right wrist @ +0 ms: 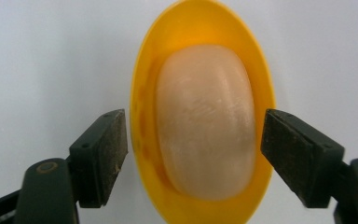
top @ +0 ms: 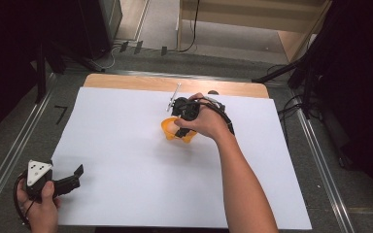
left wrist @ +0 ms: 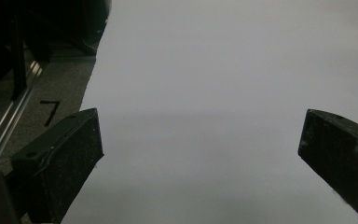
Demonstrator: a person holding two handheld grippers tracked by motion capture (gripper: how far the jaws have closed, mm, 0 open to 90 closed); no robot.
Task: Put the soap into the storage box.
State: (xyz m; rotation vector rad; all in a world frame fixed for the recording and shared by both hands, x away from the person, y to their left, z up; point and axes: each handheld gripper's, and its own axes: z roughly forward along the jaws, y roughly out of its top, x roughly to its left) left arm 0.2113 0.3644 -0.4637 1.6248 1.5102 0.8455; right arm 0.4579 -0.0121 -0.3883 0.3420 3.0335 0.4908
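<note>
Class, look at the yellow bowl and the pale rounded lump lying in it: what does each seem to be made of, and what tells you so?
Yellow bowl: probably moulded plastic, smooth and slightly glossy, with an even bright colour and a thin rim.
Pale rounded lump: perhaps plastic or wax, possibly printed; matt, faintly translucent, with fine ridged lines across its surface. The look leaves it open.

A white sheet [top: 126, 141] is covering most of the wooden tabletop [top: 126, 81], and a yellow bowl [top: 169, 130] is sitting on it.
</note>
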